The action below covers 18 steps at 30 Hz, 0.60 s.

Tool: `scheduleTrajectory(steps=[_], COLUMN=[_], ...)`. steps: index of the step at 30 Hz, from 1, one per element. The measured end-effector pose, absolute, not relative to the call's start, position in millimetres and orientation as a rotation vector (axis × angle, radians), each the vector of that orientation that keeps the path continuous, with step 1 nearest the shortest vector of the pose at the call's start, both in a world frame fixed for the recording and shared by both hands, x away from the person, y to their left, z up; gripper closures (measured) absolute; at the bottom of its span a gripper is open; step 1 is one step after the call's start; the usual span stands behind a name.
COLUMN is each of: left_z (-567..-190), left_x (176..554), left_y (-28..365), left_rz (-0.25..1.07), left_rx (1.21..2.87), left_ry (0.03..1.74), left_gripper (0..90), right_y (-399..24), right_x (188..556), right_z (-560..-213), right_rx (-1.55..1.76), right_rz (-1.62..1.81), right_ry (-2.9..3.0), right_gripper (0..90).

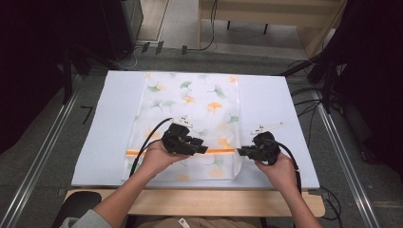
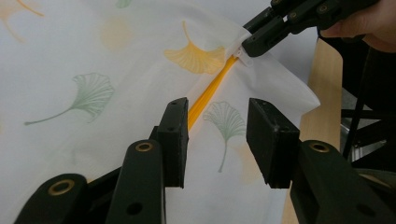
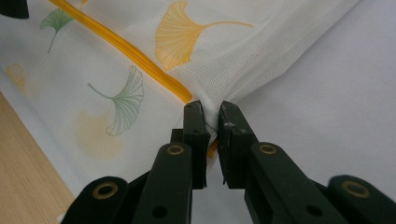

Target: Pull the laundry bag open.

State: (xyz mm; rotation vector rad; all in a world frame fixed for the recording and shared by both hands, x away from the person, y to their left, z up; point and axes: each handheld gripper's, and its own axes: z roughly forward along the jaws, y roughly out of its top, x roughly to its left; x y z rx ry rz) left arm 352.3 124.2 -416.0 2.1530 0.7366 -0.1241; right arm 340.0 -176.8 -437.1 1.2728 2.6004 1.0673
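A white mesh bag (image 1: 190,109) printed with green and orange ginkgo leaves lies flat on the white tabletop (image 1: 266,99). An orange zipper (image 1: 218,151) runs across its near part. My left gripper (image 1: 203,148) hovers over the middle of the zipper (image 2: 210,91); it is open (image 2: 217,140), with the zipper line passing by its left jaw. My right gripper (image 1: 241,152) is at the bag's right edge, shut (image 3: 211,112) on the mesh fabric (image 3: 233,51) where the zipper (image 3: 126,49) ends. The left gripper view shows that right gripper (image 2: 250,46) pinching the same corner.
A wooden strip (image 1: 199,202) borders the table's front edge. Bare white surface lies left and right of the bag. Metal rails (image 1: 43,156) and cables (image 1: 304,90) run along the floor beside the table, with dark equipment at both sides.
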Motion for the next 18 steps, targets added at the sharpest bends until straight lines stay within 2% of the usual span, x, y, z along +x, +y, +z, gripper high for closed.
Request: scheduleTrajectory(steps=[3,7,18], left_z=[-417,-420,-426], left_x=[351,344,339], left_y=[120,109,91], left_rz=[-0.120,-0.130,-0.099], left_rx=[2.169,2.182,2.201], left_ry=[0.721,0.708,0.663], left_gripper=[61.1,70.3,72.5], right_y=[-177,-176,-175], right_x=[340,340,339], right_z=[-435,-434,-431], right_rx=[1.272,1.270,1.264], right_rz=[1.078,1.080,1.082], right_ry=[2.596,2.594,2.601], right_gripper=[84.4,84.3,84.3])
